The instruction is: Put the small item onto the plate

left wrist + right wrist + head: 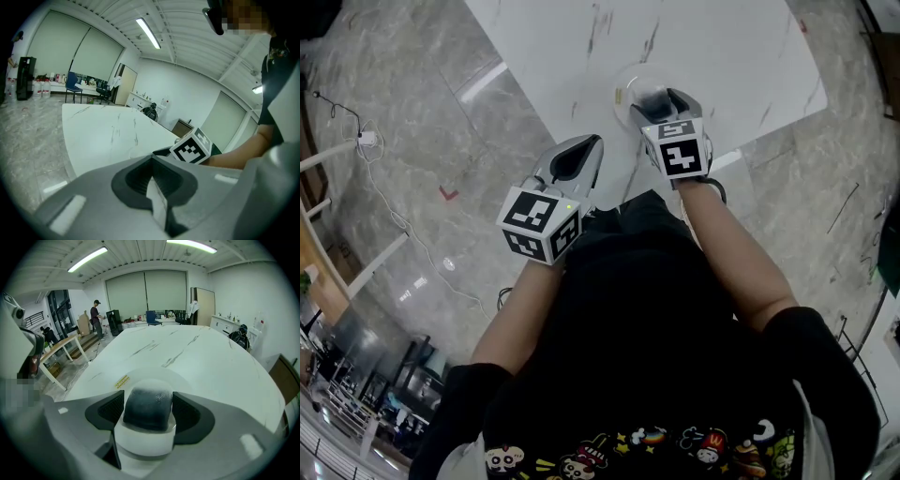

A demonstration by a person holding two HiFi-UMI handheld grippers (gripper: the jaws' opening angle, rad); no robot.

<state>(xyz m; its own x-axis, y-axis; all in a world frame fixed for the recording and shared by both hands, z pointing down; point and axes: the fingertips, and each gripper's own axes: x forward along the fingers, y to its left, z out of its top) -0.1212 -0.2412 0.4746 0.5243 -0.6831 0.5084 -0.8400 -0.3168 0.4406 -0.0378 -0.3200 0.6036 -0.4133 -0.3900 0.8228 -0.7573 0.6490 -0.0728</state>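
The small item (147,409) is a stubby block with a dark top and a white base. My right gripper (149,414) is shut on it, one jaw on each side. Directly beneath it lies a clear round plate (183,377) with a yellow sticker (122,381) on its rim. In the head view the right gripper (662,103) holds the item (656,96) over the plate (626,79), near the front edge of the white marble table (712,47). My left gripper (578,156) hangs shut and empty off the table's edge, left of the right one. Its jaws (152,187) meet.
The right gripper's marker cube (192,146) shows in the left gripper view. The grey stone floor (412,141) around the table carries a white cable (389,211). A wooden desk (61,348) and a standing person (96,315) are far beyond the table.
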